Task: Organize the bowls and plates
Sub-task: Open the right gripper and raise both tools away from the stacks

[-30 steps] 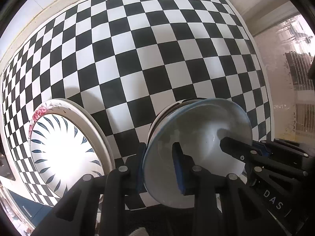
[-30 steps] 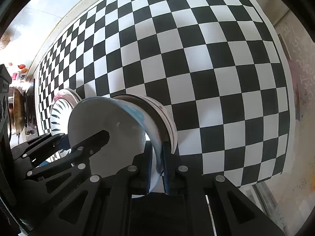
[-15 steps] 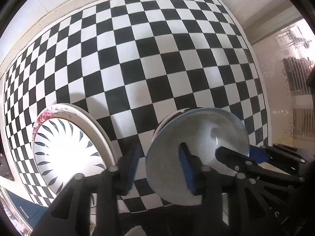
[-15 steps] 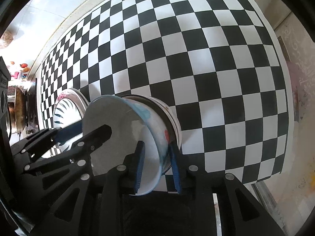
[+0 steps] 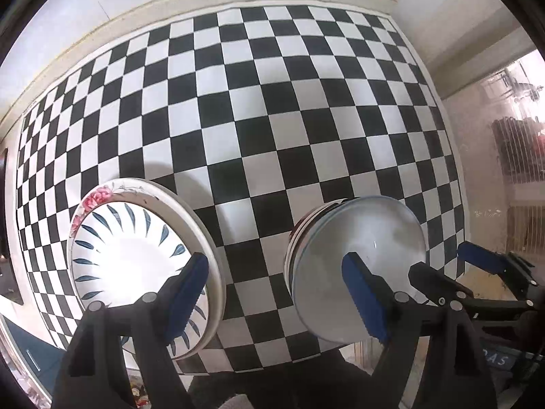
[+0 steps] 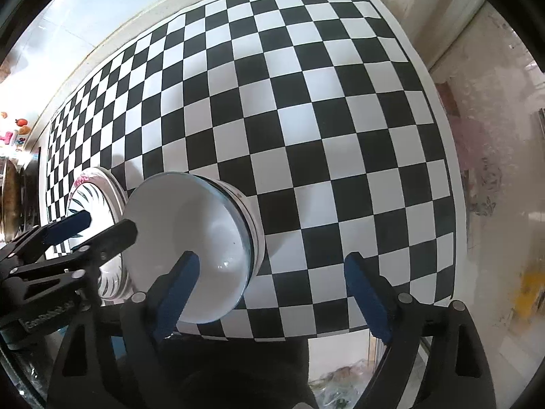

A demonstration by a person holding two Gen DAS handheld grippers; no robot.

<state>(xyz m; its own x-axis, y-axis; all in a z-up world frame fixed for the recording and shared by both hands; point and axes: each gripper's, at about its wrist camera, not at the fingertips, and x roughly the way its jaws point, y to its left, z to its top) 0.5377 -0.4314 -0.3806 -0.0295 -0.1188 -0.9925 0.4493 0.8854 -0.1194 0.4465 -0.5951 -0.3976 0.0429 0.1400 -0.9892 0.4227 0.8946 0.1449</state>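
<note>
Checkered cloth (image 5: 272, 136) carried a pale bowl (image 5: 357, 272) nested atop a stack at five o'clock, and stacked plates (image 5: 136, 266) at seven. Both the left gripper (image 5: 279, 289) and right gripper (image 6: 272, 286) gaped wide, grasping nothing.

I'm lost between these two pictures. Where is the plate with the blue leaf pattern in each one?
Left wrist view: the blue-leaf plate fills the lower left, behind the left gripper.
Right wrist view: it is a sliver at far left.
Shared landmark: the stacked white bowl beside it.
</note>
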